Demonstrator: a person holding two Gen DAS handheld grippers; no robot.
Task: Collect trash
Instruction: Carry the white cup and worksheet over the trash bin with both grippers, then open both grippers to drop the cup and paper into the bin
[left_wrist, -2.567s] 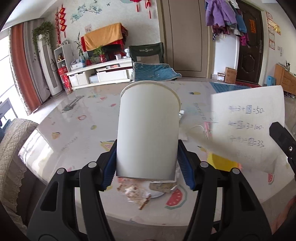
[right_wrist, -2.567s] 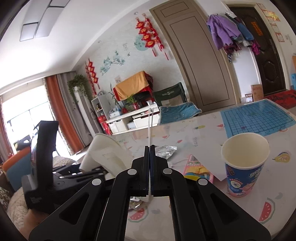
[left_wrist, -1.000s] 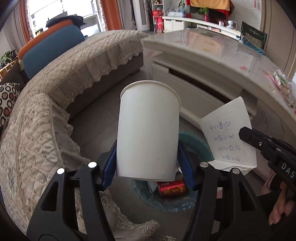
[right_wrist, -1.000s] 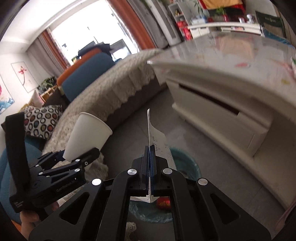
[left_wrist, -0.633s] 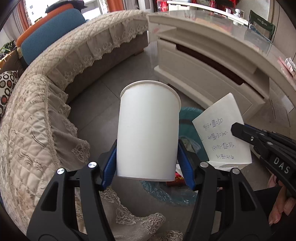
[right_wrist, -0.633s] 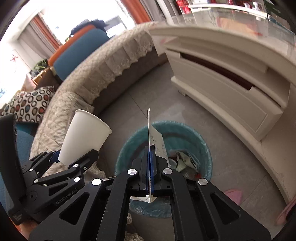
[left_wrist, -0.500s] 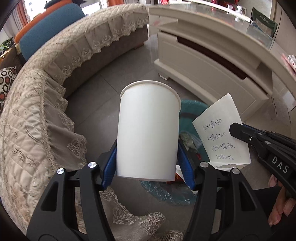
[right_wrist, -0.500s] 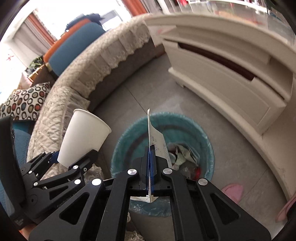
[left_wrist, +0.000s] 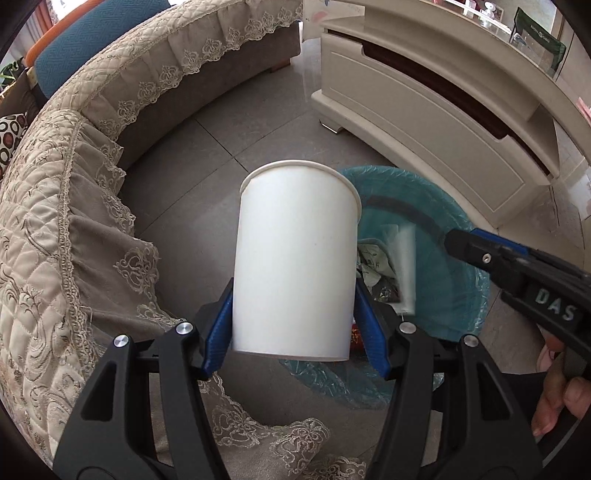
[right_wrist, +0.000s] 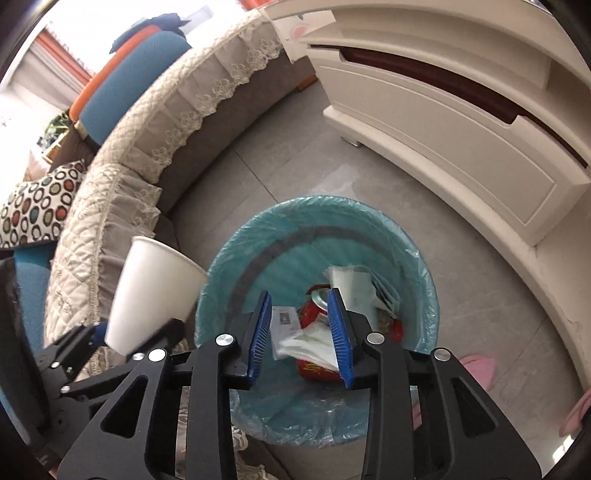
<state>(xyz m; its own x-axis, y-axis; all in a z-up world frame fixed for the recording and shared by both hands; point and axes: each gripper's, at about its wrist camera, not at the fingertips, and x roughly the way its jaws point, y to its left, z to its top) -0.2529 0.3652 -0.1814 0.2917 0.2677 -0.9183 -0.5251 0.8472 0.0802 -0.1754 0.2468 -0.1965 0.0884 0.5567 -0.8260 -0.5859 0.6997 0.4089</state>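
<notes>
A: Right wrist view: the right gripper (right_wrist: 301, 334) has just been opening over the bin (right_wrist: 424, 258) at centre frame, with nothing between its pads. A blurred white sheet (left_wrist: 404, 269) is dropping in.

B: And the cup (left_wrist: 295, 266)?

A: Pinched in the left gripper (left_wrist: 295, 332), beside the bin's rim. It's not yet dropped.

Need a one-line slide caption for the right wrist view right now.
Right gripper, jaws just opened and empty, above the teal-lined trash bin; left gripper holds a white paper cup beside it.
</notes>
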